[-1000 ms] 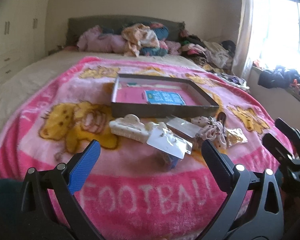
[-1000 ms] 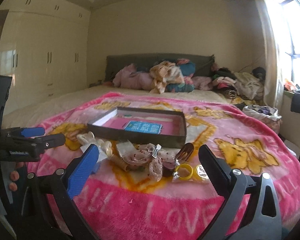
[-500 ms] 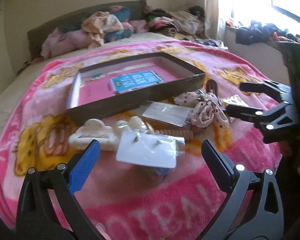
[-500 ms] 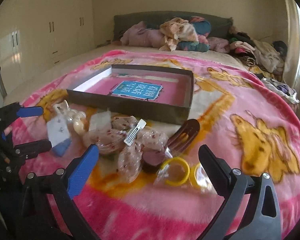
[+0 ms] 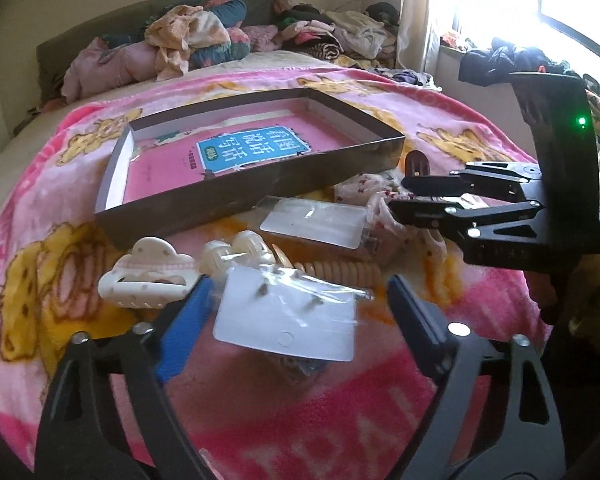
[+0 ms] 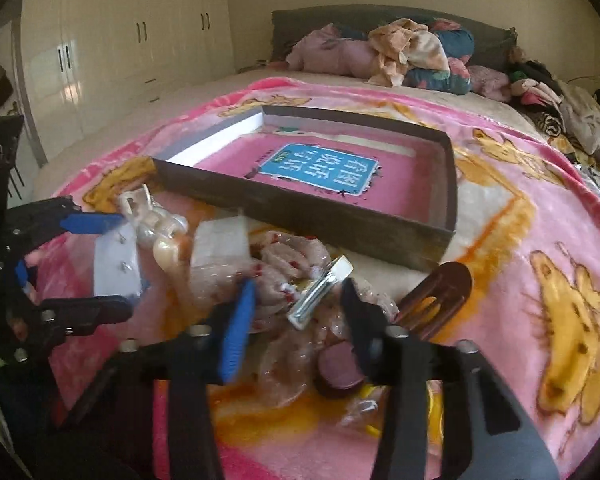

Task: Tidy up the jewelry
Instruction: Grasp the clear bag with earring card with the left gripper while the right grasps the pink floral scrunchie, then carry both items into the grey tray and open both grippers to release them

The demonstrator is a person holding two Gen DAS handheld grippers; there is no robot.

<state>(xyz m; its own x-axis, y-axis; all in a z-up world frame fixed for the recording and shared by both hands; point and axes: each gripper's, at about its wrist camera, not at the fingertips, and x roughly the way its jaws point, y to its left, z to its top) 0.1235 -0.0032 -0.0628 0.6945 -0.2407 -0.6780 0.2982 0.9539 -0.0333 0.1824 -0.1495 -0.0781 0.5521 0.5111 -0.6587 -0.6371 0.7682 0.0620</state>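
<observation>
Over hair accessories (image 6: 296, 276), tilted tools (image 6: 296, 308).

Bedroom, bed (image 6: 340, 92), wardrobe (image 6: 120, 40), strewn clothes (image 5: 204, 36)

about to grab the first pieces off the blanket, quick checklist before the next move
1. Left claw straddles the white earring card, jaws closing, pads not yet on it: ok.
2. Right claw is around the silver clip and floral bows, jaws closing: ok.
3. Right pads gripping the clip alone: cannot tell.
4. Box open, with bare floor beside the booklet: ok.
5. White hair claw clip clear of the left pad: not ok, it sits against it.
</observation>
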